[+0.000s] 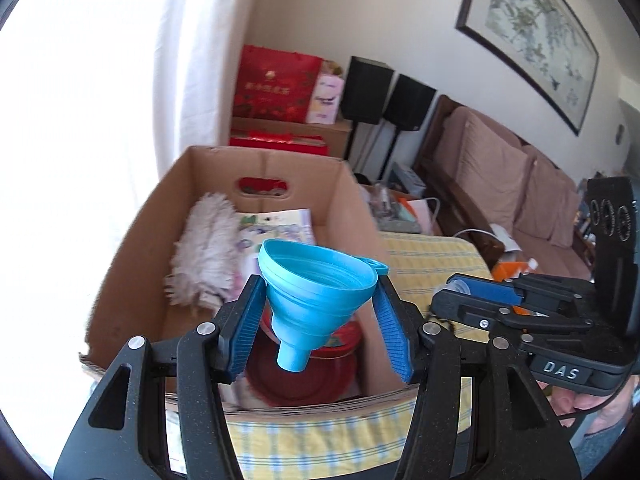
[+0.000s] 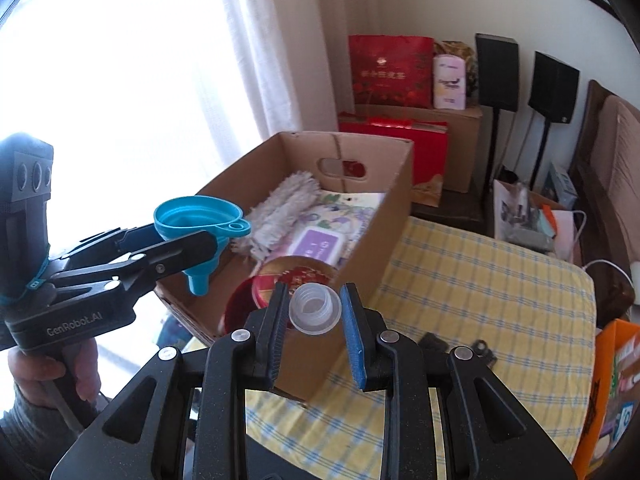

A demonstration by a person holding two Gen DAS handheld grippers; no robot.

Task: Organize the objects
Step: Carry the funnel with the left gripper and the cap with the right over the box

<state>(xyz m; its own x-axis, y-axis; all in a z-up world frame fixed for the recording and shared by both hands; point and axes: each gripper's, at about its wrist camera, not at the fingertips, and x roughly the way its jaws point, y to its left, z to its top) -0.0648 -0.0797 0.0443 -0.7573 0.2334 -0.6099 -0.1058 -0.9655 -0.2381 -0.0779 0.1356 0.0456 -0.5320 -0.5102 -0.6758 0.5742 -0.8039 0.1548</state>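
1. Box (image 2: 384, 216): the open cardboard box stands on the bench (image 2: 480, 280), which wears a yellow checked cloth. It lies ahead of and below both pairs of jaws, its long axis running away from the cameras toward the window. Its top is open, so I judge a drop from above the likely next move.
2. Inside the box: a fluffy duster head (image 1: 208, 256) on the far left, a flat purple pack (image 2: 320, 246) beside it, and a round red tin (image 2: 292, 280) at the near end. They cover much of the floor; the clearest room seems to be along the right wall.
3. Left gripper (image 1: 316, 312): its jaws stand about half open, clamped on the cone of the blue funnel (image 1: 316, 284). The funnel is upright, mouth up, spout down. It hangs over the near end of the box, right above the tin, so this hand is the nearer to a release.
4. Right gripper (image 2: 314, 316): its jaws are narrow and pinch a small clear cap (image 2: 314, 308), open side up. In its own view it sits by the box's near right corner. Whether it is over the box or just outside the wall I cannot tell; that wall may need clearing.
5. Small dark bits (image 2: 436, 342) lie on the cloth, right of the box.
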